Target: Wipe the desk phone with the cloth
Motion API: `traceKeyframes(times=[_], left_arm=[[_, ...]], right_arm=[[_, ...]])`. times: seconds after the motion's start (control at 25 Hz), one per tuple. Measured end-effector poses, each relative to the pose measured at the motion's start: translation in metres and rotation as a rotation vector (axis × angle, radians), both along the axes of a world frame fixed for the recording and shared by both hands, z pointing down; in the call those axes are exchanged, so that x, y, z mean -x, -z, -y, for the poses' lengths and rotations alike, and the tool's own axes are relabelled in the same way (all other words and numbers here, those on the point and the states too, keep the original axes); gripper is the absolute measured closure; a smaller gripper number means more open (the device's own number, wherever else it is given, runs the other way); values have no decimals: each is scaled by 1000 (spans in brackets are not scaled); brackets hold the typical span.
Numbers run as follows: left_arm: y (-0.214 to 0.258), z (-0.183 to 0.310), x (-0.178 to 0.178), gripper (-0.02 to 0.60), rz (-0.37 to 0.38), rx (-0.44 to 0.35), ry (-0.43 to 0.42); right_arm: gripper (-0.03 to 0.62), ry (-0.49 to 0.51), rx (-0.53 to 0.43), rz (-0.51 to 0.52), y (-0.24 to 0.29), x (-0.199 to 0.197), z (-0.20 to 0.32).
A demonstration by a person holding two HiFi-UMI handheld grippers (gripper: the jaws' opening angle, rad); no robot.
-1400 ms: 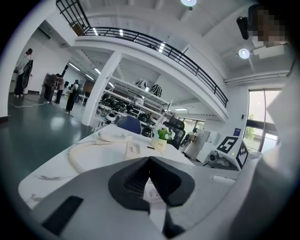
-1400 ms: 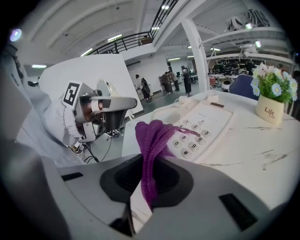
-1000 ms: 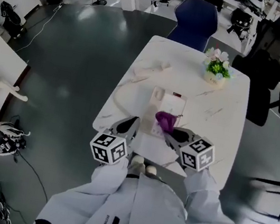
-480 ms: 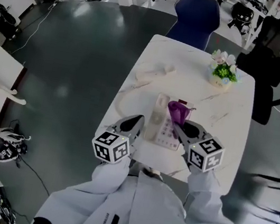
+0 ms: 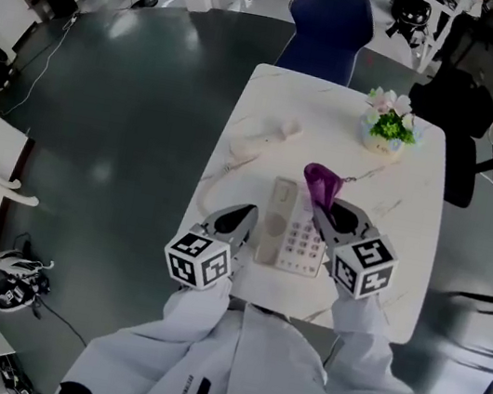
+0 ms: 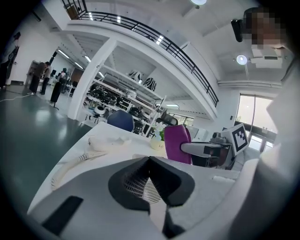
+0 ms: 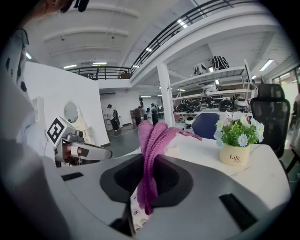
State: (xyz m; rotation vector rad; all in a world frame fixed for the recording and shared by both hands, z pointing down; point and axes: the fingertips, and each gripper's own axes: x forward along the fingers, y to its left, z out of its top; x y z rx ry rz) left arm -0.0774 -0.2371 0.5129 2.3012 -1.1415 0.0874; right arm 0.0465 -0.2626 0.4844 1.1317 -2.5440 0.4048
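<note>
Looking down in the head view: the desk phone [image 5: 294, 239] lies on the white table [image 5: 397, 199], near its front edge. The right gripper [image 5: 323, 211] sits over the phone's far right corner, jaws clamped on the purple cloth [image 5: 319, 182]. The cloth stands up past the phone's far edge, bunched and held high, likely so a loose end can come down on the keypad. The left gripper [image 5: 245, 213] is just left of the phone, apparently not touching it, probably placed to steady the base. The handset [image 5: 265, 134] lies well beyond the phone, off its cradle, its cord trailing back.

Left gripper view: jaws pressed together, nothing between them. The cloth shows to the right.

Right gripper view: jaws closed on the cloth's middle, folds sticking up; phone keys show directly beneath. The flower pot [image 7: 235, 153], well beyond the phone to the right, holds small daisies and greenery, nothing else.
</note>
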Motion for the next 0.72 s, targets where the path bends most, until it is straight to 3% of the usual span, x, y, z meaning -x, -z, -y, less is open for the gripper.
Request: traceKeyframes(times=[0.32, 0.72], left_arm=[[-8, 12, 0, 584, -1, 19, -55], [-19, 19, 5, 583, -3, 44, -76]], right_arm=[[554, 11, -78, -157, -5, 16, 24], [553, 119, 56, -302, -63, 46, 20]])
